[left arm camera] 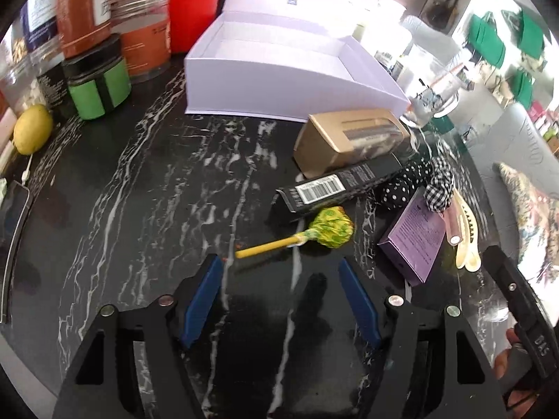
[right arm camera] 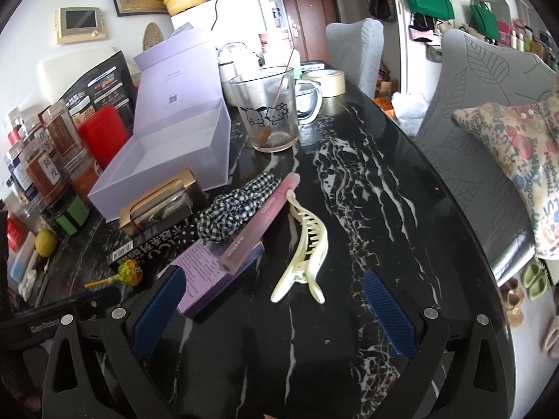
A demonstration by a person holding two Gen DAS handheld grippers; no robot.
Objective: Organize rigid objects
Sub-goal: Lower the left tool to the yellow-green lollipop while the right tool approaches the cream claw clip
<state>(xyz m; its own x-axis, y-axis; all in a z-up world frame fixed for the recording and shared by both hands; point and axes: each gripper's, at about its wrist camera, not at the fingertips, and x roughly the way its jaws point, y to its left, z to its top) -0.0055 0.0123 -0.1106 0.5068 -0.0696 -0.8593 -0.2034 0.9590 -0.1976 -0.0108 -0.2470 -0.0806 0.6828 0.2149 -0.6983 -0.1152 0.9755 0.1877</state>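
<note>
On the black marble table lies a lollipop in a green-yellow wrapper, just ahead of my left gripper, which is open and holds nothing. Behind it sit a black barcode box, a tan box and an open lavender box. A purple box, a pink tube and a cream hair clip lie before my right gripper, also open and holding nothing. A checked scrunchie rests by the tube.
Jars and tins crowd the left back, with a lemon and a phone at the left edge. A glass mug, tape rolls and grey chairs stand further off. The right gripper's body shows at right.
</note>
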